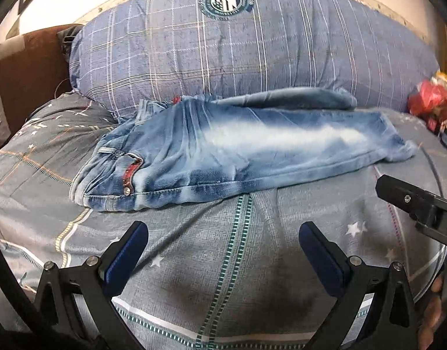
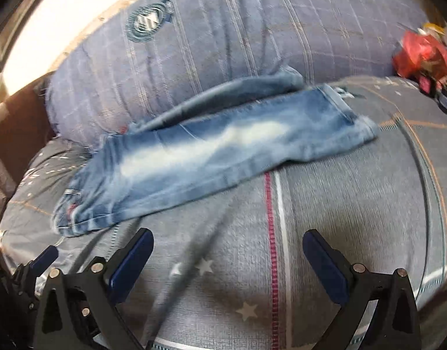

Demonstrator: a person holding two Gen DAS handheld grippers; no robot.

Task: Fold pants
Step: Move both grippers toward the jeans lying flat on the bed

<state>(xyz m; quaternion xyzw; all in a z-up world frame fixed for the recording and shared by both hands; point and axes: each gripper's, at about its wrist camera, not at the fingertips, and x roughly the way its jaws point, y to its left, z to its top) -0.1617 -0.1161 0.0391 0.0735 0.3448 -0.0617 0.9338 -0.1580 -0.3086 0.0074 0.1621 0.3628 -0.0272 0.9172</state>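
Note:
Faded blue jeans [image 1: 229, 148] lie flat on the bed, folded lengthwise, waist at the left, leg ends at the right. They also show in the right wrist view [image 2: 211, 151]. My left gripper [image 1: 223, 239] is open and empty, hovering over the bedspread just in front of the jeans. My right gripper [image 2: 227, 248] is open and empty too, also short of the jeans' near edge. Its black body [image 1: 418, 204] shows at the right of the left wrist view.
A large blue plaid pillow [image 1: 252, 38] lies behind the jeans, touching the upper leg. Red and yellow items [image 1: 433, 102] sit at the far right of the bed. The grey starred bedspread [image 1: 238, 262] covers the bed. A brown headboard [image 1: 31, 67] stands at the left.

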